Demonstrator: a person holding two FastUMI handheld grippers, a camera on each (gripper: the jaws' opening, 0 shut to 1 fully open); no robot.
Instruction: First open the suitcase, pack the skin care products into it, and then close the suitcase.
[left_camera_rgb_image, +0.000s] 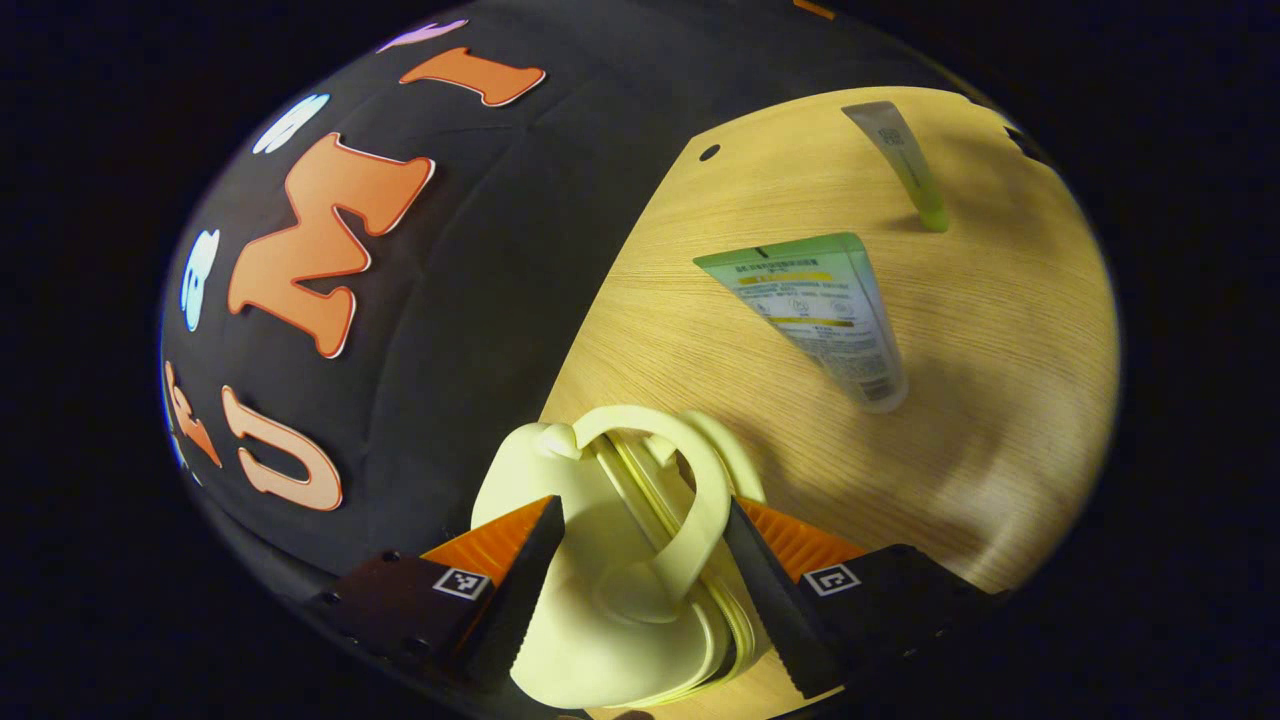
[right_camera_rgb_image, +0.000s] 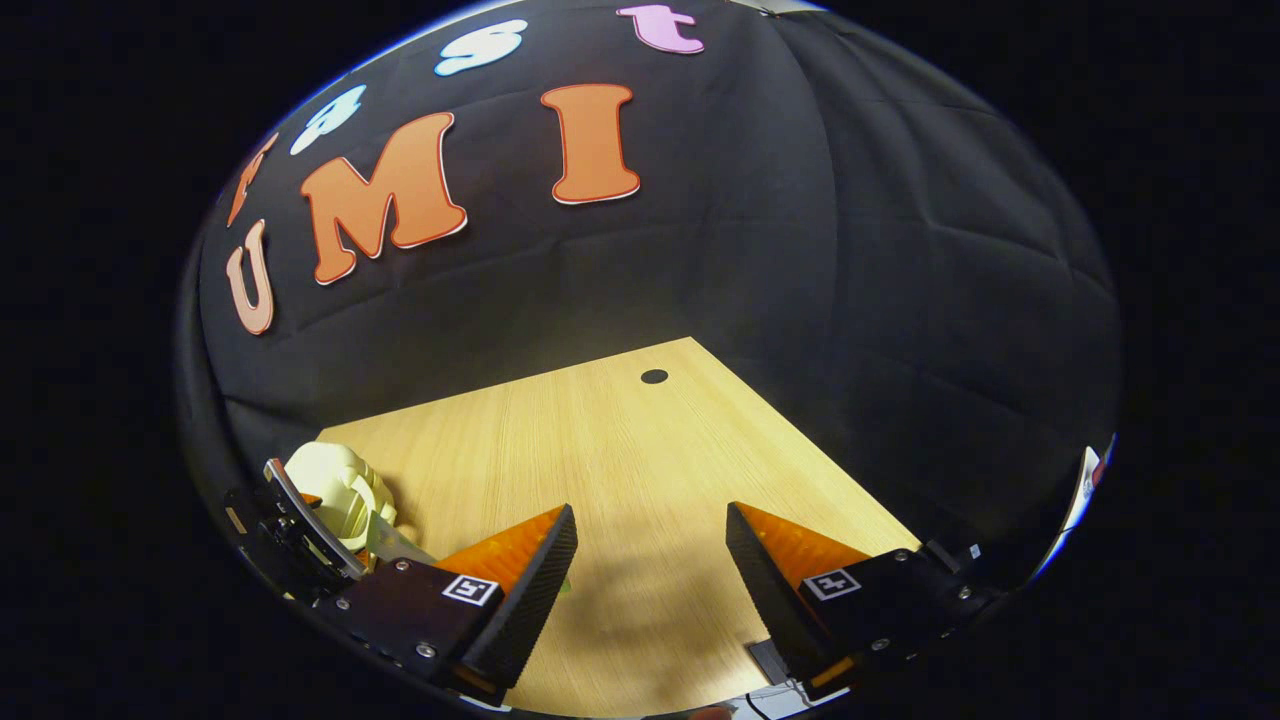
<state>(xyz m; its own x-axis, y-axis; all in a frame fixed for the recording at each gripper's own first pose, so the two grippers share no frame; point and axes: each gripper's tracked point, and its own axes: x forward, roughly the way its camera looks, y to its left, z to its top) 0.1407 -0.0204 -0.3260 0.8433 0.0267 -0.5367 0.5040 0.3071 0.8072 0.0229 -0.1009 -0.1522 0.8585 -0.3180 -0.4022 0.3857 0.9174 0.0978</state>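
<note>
- The left gripper (left_camera_rgb_image: 640, 570) has its two fingers wide apart around the pale yellow suitcase (left_camera_rgb_image: 610, 590) handle; whether they press on it is hard to tell.
- Two skin care tubes lie on the wooden table (left_camera_rgb_image: 1000, 400): a big tube (left_camera_rgb_image: 820, 310) near the suitcase and a thin tube (left_camera_rgb_image: 900, 160) close to the far edge.
- The right gripper (right_camera_rgb_image: 650, 570) is wide open with nothing in it, over bare wood.
- The suitcase sits by the table's left edge in the right gripper view.

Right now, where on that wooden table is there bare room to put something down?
Open wood lies ahead of the right gripper, up to the small dark hole. It is crowded around the left gripper: cream suitcase, large tube, slim tube beyond.
</note>
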